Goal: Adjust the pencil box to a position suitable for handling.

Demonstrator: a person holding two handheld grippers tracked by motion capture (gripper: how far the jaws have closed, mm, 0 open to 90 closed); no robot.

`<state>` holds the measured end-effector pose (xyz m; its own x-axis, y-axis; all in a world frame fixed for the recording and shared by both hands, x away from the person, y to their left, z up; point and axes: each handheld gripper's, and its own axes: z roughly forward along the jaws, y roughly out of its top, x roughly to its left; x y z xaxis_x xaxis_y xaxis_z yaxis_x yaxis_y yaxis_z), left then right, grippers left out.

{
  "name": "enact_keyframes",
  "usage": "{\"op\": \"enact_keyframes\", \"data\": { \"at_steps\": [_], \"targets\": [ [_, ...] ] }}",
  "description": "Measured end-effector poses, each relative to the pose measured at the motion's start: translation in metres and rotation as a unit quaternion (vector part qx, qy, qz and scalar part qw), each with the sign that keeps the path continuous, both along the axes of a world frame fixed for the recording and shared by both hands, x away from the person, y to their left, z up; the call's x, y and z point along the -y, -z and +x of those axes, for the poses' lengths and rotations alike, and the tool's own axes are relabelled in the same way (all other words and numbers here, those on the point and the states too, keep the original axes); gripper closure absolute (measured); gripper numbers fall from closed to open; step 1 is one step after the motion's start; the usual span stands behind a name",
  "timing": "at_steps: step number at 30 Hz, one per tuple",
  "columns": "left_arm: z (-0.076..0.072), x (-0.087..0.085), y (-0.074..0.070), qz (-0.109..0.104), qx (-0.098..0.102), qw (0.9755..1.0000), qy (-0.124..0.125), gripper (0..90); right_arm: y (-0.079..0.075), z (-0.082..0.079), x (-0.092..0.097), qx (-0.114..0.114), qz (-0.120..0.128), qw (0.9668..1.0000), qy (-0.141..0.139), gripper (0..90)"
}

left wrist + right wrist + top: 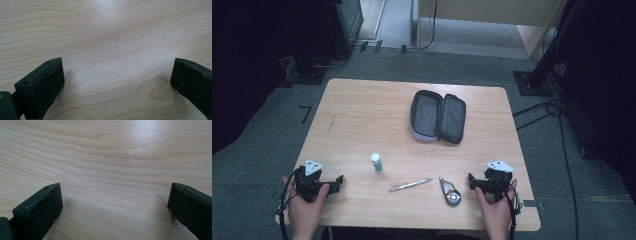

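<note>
Grey carpet surrounds our wooden bench (362,110). Lower left, our left gripper (339,181) rests with jaws wide apart, empty. Rightward lie a small bottle (376,162), a pen (410,185) and a tape measure (451,192); lower right, our right gripper (472,180) gapes empty too.

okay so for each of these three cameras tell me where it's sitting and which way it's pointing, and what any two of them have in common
High view: above the person's side, looking forward and down on the light wooden table; both hands show, holding the left gripper and right gripper.
Left gripper view: rides the left gripper, facing bare table wood between open black jaws.
Right gripper view: rides the right gripper, facing bare wood too, jaws open.
Shared: both gripper views show the same wood grain and nothing between the jaws.
</note>
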<state>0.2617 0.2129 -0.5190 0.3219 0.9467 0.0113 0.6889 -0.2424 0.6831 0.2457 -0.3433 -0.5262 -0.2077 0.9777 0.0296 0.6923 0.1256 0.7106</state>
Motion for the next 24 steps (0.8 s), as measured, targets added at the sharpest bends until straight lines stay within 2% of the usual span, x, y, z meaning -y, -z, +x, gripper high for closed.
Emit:
{"op": "enact_keyframes", "data": {
  "at_steps": [2,3,4,5,6,8,10,13,17,20,24],
  "targets": [
    [0.001,0.000,0.000,0.000,0.000,1.0000,-0.006,0.0,0.000,0.000,0.000,0.003,0.001,0.9999,0.015,2.7],
    [0.001,0.000,0.000,0.000,0.000,1.0000,-0.006,0.0,-0.001,0.000,0.000,0.006,0.002,0.9998,0.016,8.5],
    [0.001,0.000,0.000,0.000,0.000,1.0000,-0.006,0.0,-0.001,0.000,0.000,0.018,0.004,0.9997,0.015,18.3],
    [0.001,0.000,0.000,0.000,0.000,1.0000,-0.006,0.0,-0.002,-0.002,-0.002,0.026,0.010,0.9995,0.018,23.2],
    [0.001,0.000,0.000,0.000,0.000,1.0000,-0.005,0.0,-0.002,-0.002,-0.002,0.031,0.013,0.9992,0.022,21.4],
    [0.001,0.000,0.000,-0.001,0.000,1.0000,-0.006,0.0,-0.007,0.000,-0.005,0.032,0.021,0.9989,0.026,23.4],
    [0.001,0.000,0.000,0.000,0.000,1.0000,-0.006,0.0,-0.013,0.002,-0.009,0.040,0.030,0.9986,0.017,25.5],
    [0.001,0.000,0.000,0.000,0.000,1.0000,-0.007,0.0,-0.026,0.004,-0.020,0.064,0.018,0.9977,0.011,28.7],
    [0.001,0.000,0.000,0.000,0.000,1.0000,-0.007,0.0,-0.043,0.011,-0.033,0.100,0.030,0.9944,0.013,33.2],
    [0.001,0.000,0.000,0.001,0.000,1.0000,-0.007,0.0,-0.054,0.021,-0.043,0.107,0.044,0.9933,0.008,34.9],
    [0.001,0.000,0.000,0.001,0.000,1.0000,-0.007,0.0,-0.065,0.037,-0.056,0.113,0.047,0.9925,0.004,35.7]
  ]
}}
